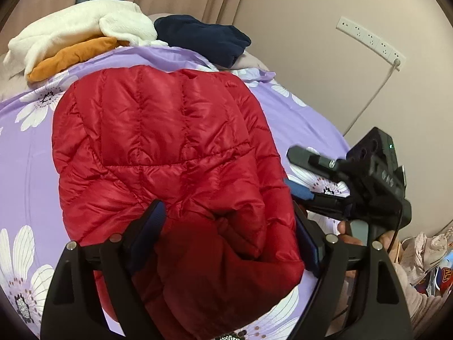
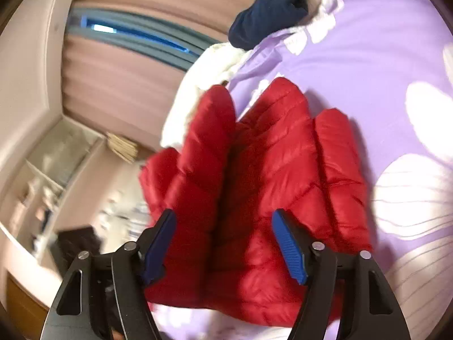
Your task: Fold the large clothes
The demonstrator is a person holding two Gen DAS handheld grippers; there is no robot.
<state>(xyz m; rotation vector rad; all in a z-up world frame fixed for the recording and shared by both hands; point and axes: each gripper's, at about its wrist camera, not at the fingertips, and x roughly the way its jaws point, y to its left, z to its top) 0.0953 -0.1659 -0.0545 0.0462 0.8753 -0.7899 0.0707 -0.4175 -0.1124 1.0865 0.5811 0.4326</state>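
A red quilted puffer jacket [image 1: 170, 141] lies folded in a compact bundle on the purple flowered bedsheet [image 1: 28, 170]. My left gripper [image 1: 229, 232] stands open at the bundle's near end, its blue pads wide apart on either side of a puffy fold, not pinching it. In the left wrist view my right gripper [image 1: 291, 170] is at the jacket's right edge, open, held by a person's hand [image 1: 348, 232]. The right wrist view is blurred: the right gripper [image 2: 225, 243] is open, its jaws straddling the edge of the jacket [image 2: 283, 155] without pressing on it.
At the head of the bed lie a white fleece garment [image 1: 79, 28], an orange garment [image 1: 70, 56] and a navy garment [image 1: 203, 36]. A power strip [image 1: 371, 42] hangs on the right wall. Clutter [image 1: 424, 255] lies beside the bed at the right.
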